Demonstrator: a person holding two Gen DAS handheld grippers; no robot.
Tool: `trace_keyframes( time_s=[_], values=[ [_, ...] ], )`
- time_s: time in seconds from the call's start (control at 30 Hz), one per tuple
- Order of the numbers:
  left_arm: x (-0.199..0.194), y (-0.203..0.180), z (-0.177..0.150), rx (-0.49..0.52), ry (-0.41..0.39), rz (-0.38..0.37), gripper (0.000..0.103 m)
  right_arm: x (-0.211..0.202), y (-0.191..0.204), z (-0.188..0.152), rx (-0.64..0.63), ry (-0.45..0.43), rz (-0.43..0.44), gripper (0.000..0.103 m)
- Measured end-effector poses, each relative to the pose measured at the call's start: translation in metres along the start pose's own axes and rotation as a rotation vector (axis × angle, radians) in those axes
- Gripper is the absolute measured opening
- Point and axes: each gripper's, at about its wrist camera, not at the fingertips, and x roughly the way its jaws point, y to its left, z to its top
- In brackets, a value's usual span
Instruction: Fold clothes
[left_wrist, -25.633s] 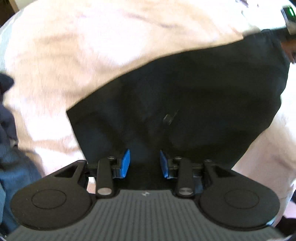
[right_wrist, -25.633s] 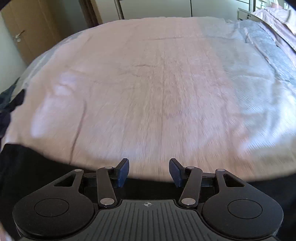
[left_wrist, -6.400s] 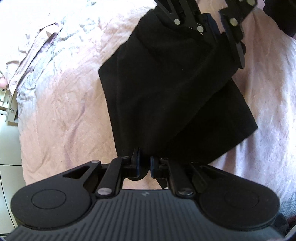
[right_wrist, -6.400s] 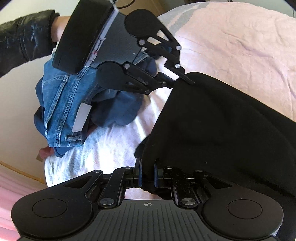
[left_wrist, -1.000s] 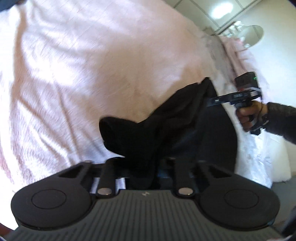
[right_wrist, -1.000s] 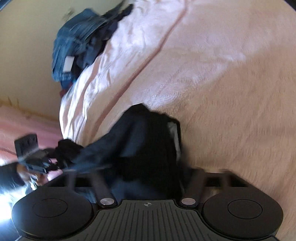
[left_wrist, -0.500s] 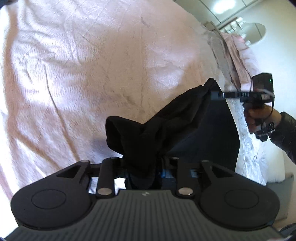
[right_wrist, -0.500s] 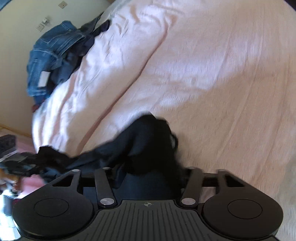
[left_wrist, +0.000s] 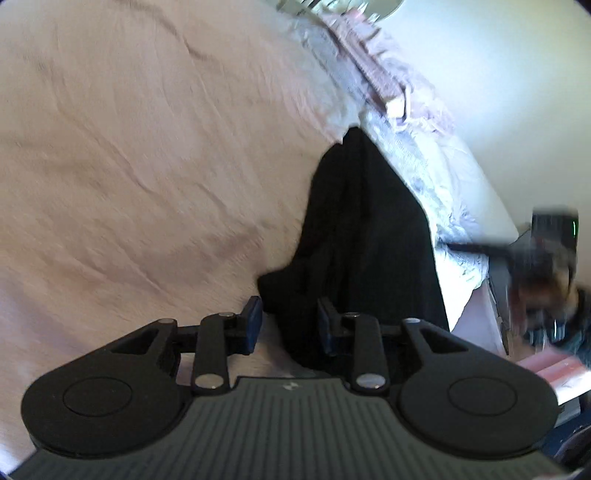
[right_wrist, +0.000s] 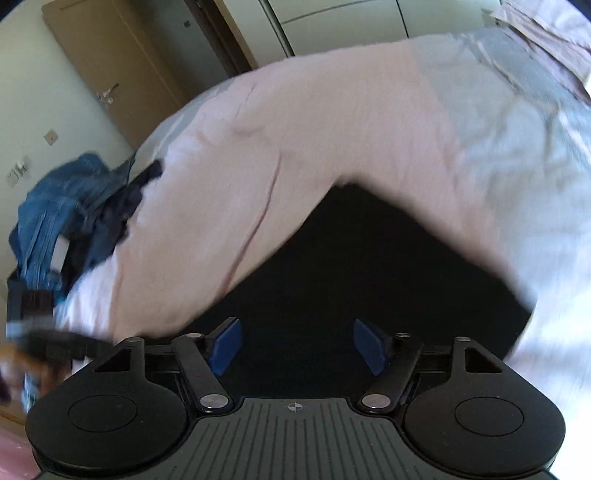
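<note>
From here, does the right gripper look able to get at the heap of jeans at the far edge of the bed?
Probably yes. The right gripper is opening with nothing clamped, hovering over the black garment. Only bare pink bedspread lies between it and the jeans, though they sit well off.

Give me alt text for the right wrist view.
The right tongs, jaws opening with nothing between them, hang over a black garment on a pink bedspread. Blue jeans are heaped at the bed's left edge.

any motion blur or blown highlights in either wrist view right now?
Left wrist: the other gripper at right is badly smeared, the bedspread mildly soft, the wall near washed out. Right wrist: the black garment has smeared edges, the jeans pile is streaked, the bedspread's right side overexposed.
</note>
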Motion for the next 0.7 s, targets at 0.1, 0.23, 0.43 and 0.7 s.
trace_keyframes(
  time_s=[0.1,0.23,0.43,0.7],
  values=[
    [-0.005,-0.017,0.002,0.204,-0.025,0.019,0.033,-0.003,0.036,-0.043,-0.046,0.011,0.034,0.073],
    [0.004,-0.047,-0.019,0.559,-0.019,-0.006,0.039,0.004,0.059,-0.085,-0.202,-0.013,0.06,0.074],
    [0.035,-0.061,-0.049,0.813,-0.01,0.019,0.031,0.023,0.049,-0.142,-0.369,-0.119,0.058,0.074],
    [0.044,-0.033,-0.054,0.82,-0.169,0.23,0.0,0.034,0.034,-0.18,-0.471,-0.315,0.058,0.074]
  ],
)
